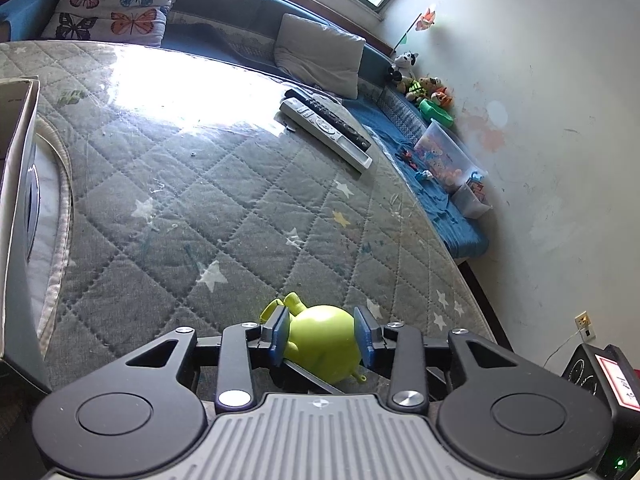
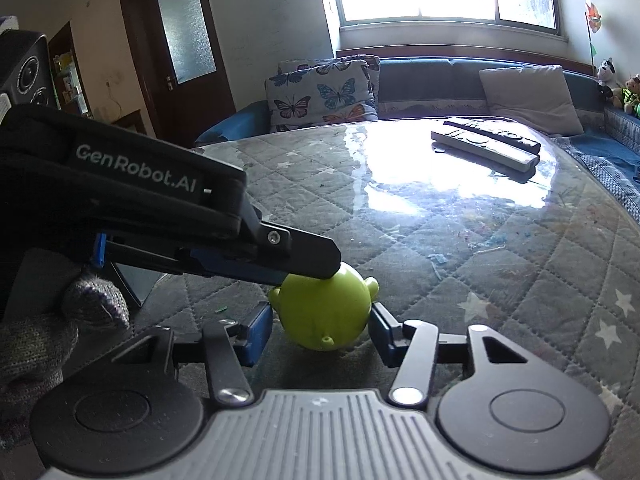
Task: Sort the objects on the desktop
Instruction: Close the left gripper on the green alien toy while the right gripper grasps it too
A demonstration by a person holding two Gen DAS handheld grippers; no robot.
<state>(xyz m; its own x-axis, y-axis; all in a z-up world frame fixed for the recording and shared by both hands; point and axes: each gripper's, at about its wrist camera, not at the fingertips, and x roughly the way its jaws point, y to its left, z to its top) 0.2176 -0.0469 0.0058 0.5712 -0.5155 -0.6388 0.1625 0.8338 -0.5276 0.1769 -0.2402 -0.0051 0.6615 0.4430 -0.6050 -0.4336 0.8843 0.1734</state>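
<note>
A lime-green round toy figure [image 1: 324, 342] with small ears lies on the glass-topped quilted table. My left gripper [image 1: 323, 332] has its blue pads [image 1: 282, 330] against both sides of the toy and is shut on it. In the right wrist view the same toy [image 2: 326, 310] sits between my right gripper's [image 2: 318, 330] spread fingers, which stand apart from it, open. The left gripper [image 2: 296, 268] reaches in from the left over the toy.
Two remote controls, one white [image 1: 326, 134] and one black [image 1: 328, 112], lie at the table's far right. A cardboard box [image 1: 16, 200] stands at the left edge. A speaker [image 1: 604, 376] stands at the right. A sofa with cushions and toys lies beyond.
</note>
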